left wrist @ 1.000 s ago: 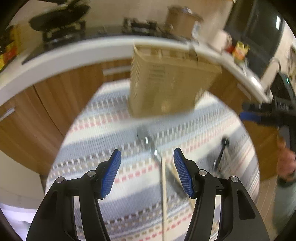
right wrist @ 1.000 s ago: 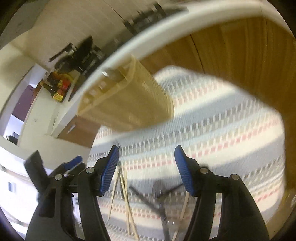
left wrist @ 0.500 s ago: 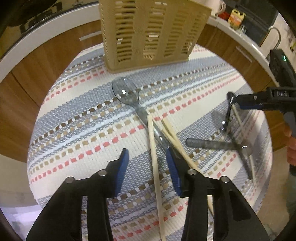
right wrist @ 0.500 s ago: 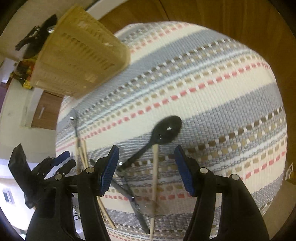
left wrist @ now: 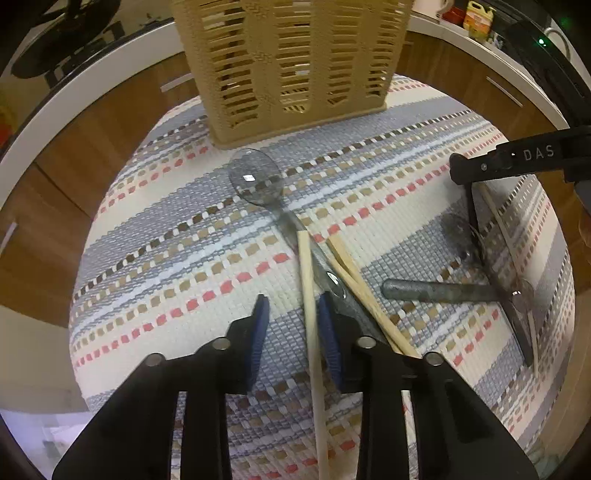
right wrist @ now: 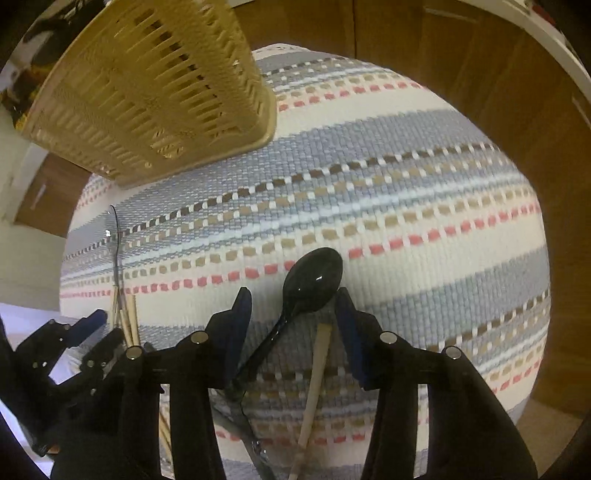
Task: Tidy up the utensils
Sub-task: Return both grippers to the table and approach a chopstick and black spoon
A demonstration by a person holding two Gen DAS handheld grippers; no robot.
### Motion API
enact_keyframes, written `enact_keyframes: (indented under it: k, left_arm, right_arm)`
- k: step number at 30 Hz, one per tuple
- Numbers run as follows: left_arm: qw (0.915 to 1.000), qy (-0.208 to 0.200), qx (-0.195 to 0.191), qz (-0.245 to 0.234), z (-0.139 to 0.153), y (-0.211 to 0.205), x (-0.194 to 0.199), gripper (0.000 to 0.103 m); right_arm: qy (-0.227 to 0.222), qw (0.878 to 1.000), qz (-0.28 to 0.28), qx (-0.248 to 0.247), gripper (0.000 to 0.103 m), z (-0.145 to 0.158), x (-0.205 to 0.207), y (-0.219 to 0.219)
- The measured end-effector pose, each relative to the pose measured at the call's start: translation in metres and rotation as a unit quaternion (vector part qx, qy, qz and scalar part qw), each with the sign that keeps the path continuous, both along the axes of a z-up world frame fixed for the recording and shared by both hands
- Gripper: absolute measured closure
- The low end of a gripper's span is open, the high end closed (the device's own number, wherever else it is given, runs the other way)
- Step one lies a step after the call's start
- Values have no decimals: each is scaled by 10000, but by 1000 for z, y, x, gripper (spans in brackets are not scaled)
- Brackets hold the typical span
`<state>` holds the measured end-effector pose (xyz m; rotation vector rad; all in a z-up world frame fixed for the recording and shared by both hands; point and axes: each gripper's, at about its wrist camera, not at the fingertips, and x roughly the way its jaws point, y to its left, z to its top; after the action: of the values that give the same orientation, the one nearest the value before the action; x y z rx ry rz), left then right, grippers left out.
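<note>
A tan slotted basket (left wrist: 295, 66) stands upright at the far side of a striped mat (left wrist: 166, 258). On the mat lie a clear spoon (left wrist: 255, 177), several wooden chopsticks (left wrist: 354, 277) and a grey-handled utensil (left wrist: 436, 290). My left gripper (left wrist: 291, 325) points down at the mat, and its jaws are closing around one chopstick (left wrist: 306, 266) that lies near the right pad, with a gap still on the left. My right gripper (right wrist: 291, 317) is low over a black spoon (right wrist: 314, 277). Its jaws are closing with the spoon's neck and a chopstick end (right wrist: 317, 369) between them, untouched.
Wooden cabinet fronts (left wrist: 74, 155) and a white counter edge (left wrist: 92, 88) curve around the mat. A stove with a dark pan (left wrist: 55, 48) sits at the back left and bottles (left wrist: 476, 18) at the back right. The mat's right half (right wrist: 406, 184) is bare.
Both grippers have sunk toward the mat and tipped downward. Both pairs of jaws have narrowed, the left around a chopstick and the right around the black spoon.
</note>
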<state>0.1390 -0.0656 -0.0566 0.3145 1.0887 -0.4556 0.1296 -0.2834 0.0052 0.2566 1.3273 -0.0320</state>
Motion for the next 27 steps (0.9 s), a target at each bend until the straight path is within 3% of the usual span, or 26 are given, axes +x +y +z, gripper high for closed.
enact_keyframes:
  k: [1, 3, 5, 8, 10, 15, 20, 21, 25, 27]
  left_arm:
    - [10000, -14, 5, 65, 0, 1, 1, 96]
    - [9997, 51, -128, 208, 2, 9, 4, 100]
    - [9979, 218, -483, 381, 3, 20, 9, 101]
    - [9906, 364, -994, 863, 3, 42, 14, 101]
    - [9856, 334, -1168, 1176, 5, 56, 16, 101]
    - [9750, 508, -1505, 1552, 6, 78, 26, 100]
    - [9789, 629, -1382, 1370, 5, 81, 34, 96]
    - [9805, 647, -1309, 1317, 7, 79, 36, 91]
    - [9874, 595, -959, 1109, 11, 74, 42, 79]
    - [9915, 584, -722, 912, 12, 66, 45, 77]
  right_arm:
    - [15, 9999, 92, -64, 64, -1, 4, 4]
    - [15, 9993, 299, -239, 69, -1, 9, 14]
    - [-2, 9977, 533, -429, 79, -3, 12, 22]
    - [-41, 9939, 913, -621, 81, -4, 14, 37]
    - [-63, 9901, 1157, -790, 81, -6, 14, 49]
    - [79, 9903, 1230, -637, 81, -8, 22, 52]
    - [223, 9933, 1075, -370, 79, -2, 29, 32]
    - [250, 9938, 1036, -309, 78, -2, 31, 28]
    - [229, 9958, 857, -220, 57, 5, 40, 10]
    - [193, 9963, 781, -292, 55, 11, 46, 10]
